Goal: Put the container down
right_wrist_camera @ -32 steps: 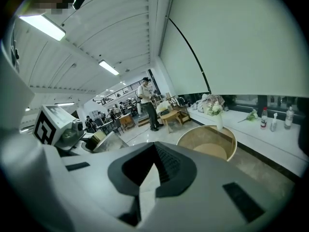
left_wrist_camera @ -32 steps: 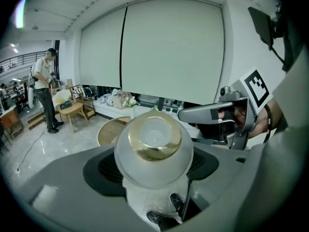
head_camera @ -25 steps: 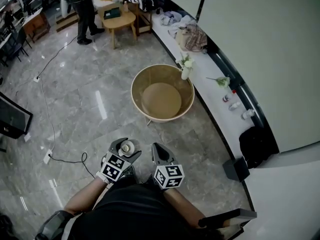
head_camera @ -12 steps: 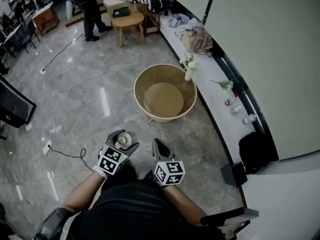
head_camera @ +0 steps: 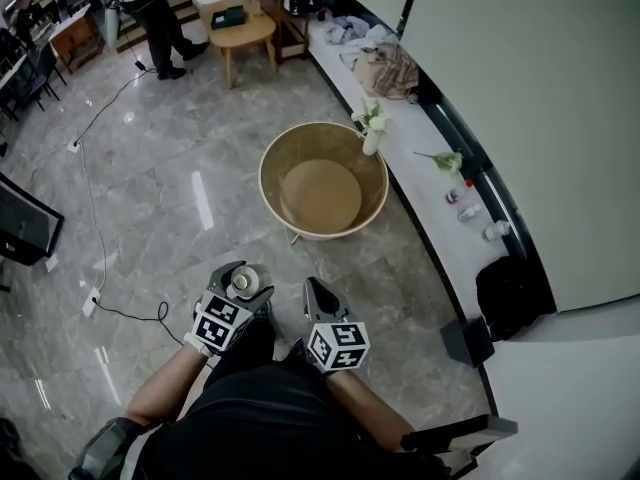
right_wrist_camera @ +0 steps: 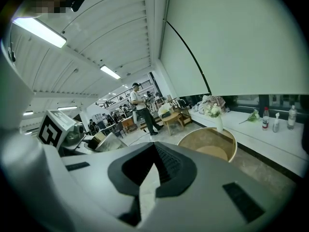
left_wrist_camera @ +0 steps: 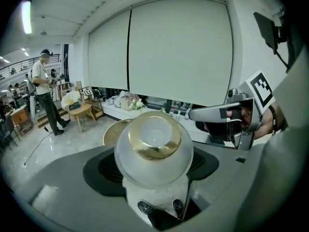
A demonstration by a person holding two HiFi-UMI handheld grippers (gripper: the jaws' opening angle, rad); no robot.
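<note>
A small frosted glass container [head_camera: 243, 283] with a gold rim [left_wrist_camera: 153, 138] sits between the jaws of my left gripper [head_camera: 238, 278], which is shut on it. It is held over the marble floor, close to my body. In the left gripper view the container [left_wrist_camera: 153, 163] fills the middle, with its mouth facing the camera. My right gripper [head_camera: 318, 296] is beside it on the right, shut with nothing in it; its tips meet in the right gripper view [right_wrist_camera: 154, 149]. A large tan round tub [head_camera: 268, 163] stands on the floor ahead of both grippers.
A white ledge [head_camera: 420, 183] runs along the right wall with a vase of flowers [head_camera: 372, 133], small bottles [head_camera: 470, 203] and piled cloth [head_camera: 385, 68]. A black bag [head_camera: 510, 288] lies below it. A wooden table [head_camera: 238, 36], a standing person [head_camera: 140, 8] and a floor cable [head_camera: 100, 258] are at the left.
The head view has shifted slightly. Both grippers stay about where they were, and the left one still holds the container.
</note>
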